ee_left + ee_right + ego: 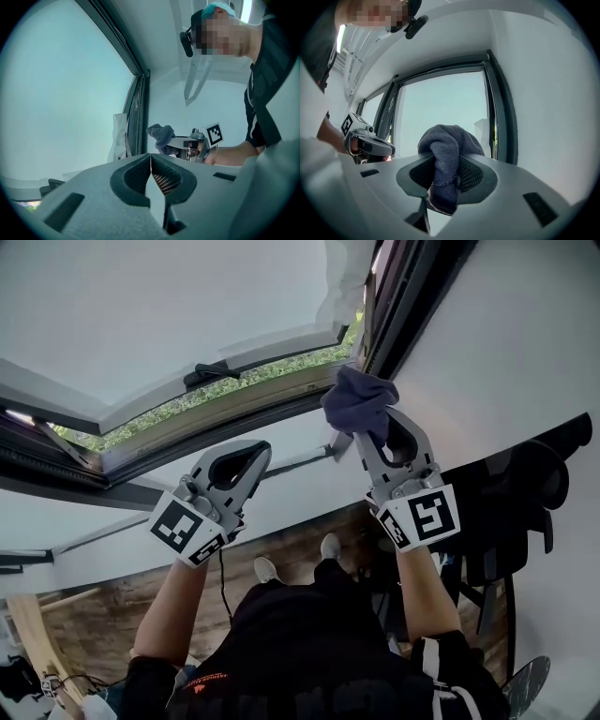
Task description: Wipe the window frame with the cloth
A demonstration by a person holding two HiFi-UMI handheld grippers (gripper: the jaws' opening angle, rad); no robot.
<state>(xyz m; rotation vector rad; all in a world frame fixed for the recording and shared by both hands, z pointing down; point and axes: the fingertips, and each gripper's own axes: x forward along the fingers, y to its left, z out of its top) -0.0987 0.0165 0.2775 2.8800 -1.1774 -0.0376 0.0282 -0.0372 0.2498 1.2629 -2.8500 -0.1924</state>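
Observation:
My right gripper [367,424] is shut on a bunched dark grey cloth [355,397], holding it up at the lower right corner of the dark window frame [272,418]. In the right gripper view the cloth [449,154] bulges out between the jaws in front of the frame's right upright [502,112]. To the left and a little lower, my left gripper [264,450] is shut with nothing in it. The left gripper view has the jaws closed tip to tip [150,155], with the cloth [160,136] and the right gripper beyond.
The open sash [202,371] tilts outward, with greenery visible through the gap. A white wall [506,343] runs beside the frame on the right. A dark office chair [511,512] stands at the right on a wood floor [122,606]. White paper or film [119,136] hangs by the frame.

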